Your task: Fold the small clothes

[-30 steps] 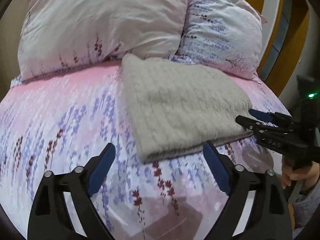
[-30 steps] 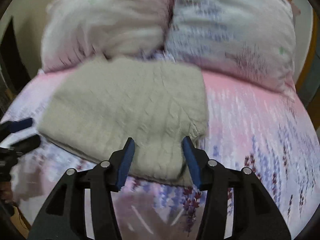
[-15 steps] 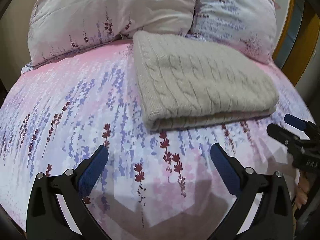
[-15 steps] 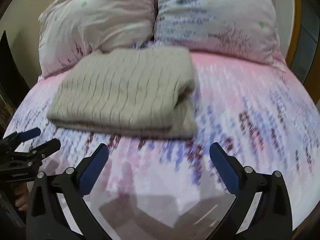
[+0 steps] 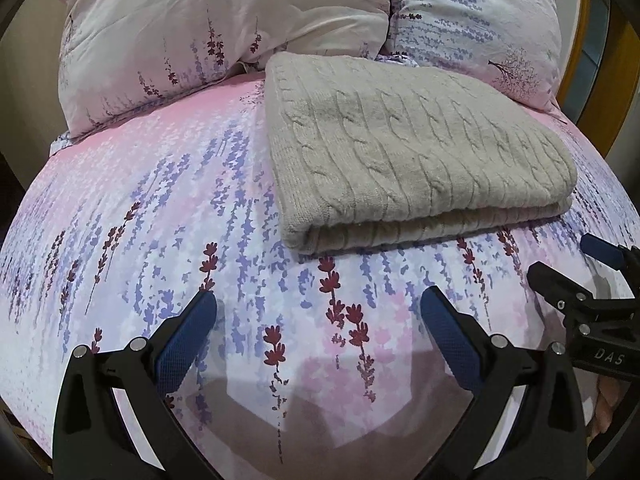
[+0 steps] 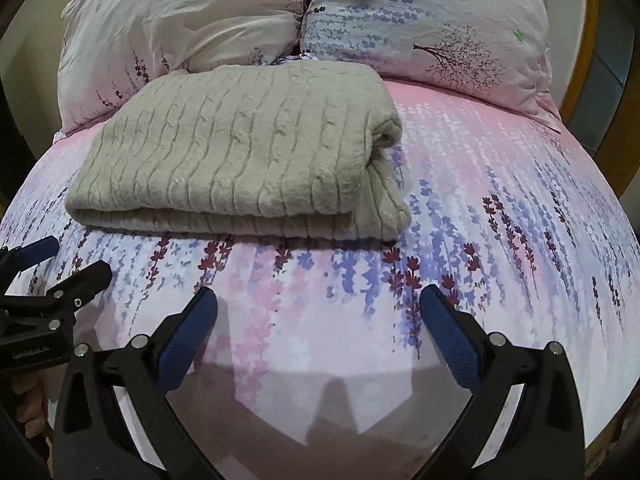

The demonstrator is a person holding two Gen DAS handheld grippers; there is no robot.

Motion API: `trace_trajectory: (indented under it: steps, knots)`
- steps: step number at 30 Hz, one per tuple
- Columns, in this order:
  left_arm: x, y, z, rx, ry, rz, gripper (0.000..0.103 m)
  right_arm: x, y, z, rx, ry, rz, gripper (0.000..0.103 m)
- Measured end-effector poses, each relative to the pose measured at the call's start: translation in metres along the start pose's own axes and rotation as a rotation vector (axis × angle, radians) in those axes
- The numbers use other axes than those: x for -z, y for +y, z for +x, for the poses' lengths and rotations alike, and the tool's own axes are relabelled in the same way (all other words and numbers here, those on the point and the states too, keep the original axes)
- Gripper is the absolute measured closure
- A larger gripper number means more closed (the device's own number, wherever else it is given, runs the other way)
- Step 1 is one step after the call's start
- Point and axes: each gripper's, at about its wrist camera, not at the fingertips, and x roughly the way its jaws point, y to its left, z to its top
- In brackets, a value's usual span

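Observation:
A beige cable-knit sweater [image 5: 404,152] lies folded in a flat rectangle on the bed, in front of the pillows; it also shows in the right wrist view [image 6: 240,152]. My left gripper [image 5: 318,312] is open and empty, held back from the sweater's near edge over the bedspread. My right gripper [image 6: 318,312] is open and empty too, also short of the sweater. The right gripper shows at the right edge of the left wrist view [image 5: 576,268], and the left gripper at the left edge of the right wrist view [image 6: 60,264].
The bed has a pink and lavender flower-print cover [image 5: 160,208]. Two matching pillows [image 5: 208,28] [image 5: 480,20] lean at the head of the bed. A wooden frame [image 5: 600,80] stands at the right. The bed's front edge lies just under both grippers.
The right gripper has let go of the sweater's edge, opened wide and pulled back. The left gripper has drawn back and lower too. The sweater lies still.

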Motion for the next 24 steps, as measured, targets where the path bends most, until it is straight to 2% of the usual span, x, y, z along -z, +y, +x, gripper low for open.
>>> trace_trajectory:
  steps: [24]
  knots:
    - [-0.0007,-0.0014,0.0020,-0.009,0.000,0.005,0.001,-0.0008,0.0021,-0.0042,-0.012,-0.010,-0.019,0.002]
